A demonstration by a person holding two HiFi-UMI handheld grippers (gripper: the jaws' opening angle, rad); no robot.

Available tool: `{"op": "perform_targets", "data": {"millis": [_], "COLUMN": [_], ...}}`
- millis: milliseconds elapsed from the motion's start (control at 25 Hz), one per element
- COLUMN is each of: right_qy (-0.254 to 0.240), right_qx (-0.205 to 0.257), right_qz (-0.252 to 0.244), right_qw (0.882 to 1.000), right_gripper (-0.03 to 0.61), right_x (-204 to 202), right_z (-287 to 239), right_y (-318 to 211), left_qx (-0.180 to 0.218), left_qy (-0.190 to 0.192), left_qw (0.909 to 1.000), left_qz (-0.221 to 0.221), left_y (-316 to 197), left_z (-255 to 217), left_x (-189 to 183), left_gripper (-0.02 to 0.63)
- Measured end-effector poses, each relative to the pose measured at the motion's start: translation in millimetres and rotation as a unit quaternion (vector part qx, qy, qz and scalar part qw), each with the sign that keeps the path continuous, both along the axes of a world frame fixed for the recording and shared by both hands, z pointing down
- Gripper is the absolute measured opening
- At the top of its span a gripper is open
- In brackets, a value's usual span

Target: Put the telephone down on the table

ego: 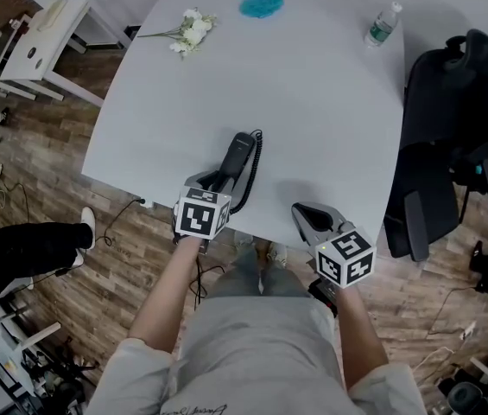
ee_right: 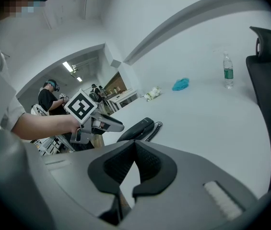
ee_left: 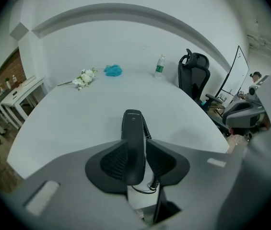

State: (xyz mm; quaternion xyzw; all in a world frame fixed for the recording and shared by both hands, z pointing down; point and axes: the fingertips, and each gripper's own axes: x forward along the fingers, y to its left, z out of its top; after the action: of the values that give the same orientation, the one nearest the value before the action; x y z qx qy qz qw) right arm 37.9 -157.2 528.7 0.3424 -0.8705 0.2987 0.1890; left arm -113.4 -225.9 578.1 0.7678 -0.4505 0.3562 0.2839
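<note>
Lower centre of the frame, the left gripper [ego: 218, 180] has its jaws pressed on the black telephone [ego: 237, 156] – over the near edge of the white table [ego: 313, 102]; lower right, the right gripper [ego: 308, 214] has its jaws together, holding nothing

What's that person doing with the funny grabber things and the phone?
A person holds a gripper in each hand. The left gripper has its jaws clamped on a black telephone at the near edge of the white table; whether it rests there yet is unclear. The right gripper hangs beside it, jaws shut and empty.
</note>
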Motion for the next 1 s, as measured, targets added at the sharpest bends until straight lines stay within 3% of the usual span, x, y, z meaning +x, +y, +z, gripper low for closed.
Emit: {"op": "perform_targets", "data": {"millis": [240,360,1000], "right_qy": [-0.015,-0.029,-0.008], "right_qx": [0.012,0.015,0.025], "right_qz": [0.0,0.003,-0.002], "right_qw": [1.0,0.999,1.0], "right_gripper": [0.006,0.006,0.006], "right_x": [0.6,0.5,15.7], "right_z": [-16.7,-28.3,-47.6], "right_y": [3.9,7.1,27.4], "left_qx": [0.02,0.027,0.04], "left_qy": [0.036,0.036,0.074], "left_qw": [0.9991,0.9989,0.9964], "left_qz": [-0.014,-0.01,-0.008], "left_y": [18.3,30.2,91.3], "left_z": [-28.4,-40.5,-72.3], "left_x": [3.6,6.0,13.8], "left_gripper": [0.051,0.017,0.015]}}
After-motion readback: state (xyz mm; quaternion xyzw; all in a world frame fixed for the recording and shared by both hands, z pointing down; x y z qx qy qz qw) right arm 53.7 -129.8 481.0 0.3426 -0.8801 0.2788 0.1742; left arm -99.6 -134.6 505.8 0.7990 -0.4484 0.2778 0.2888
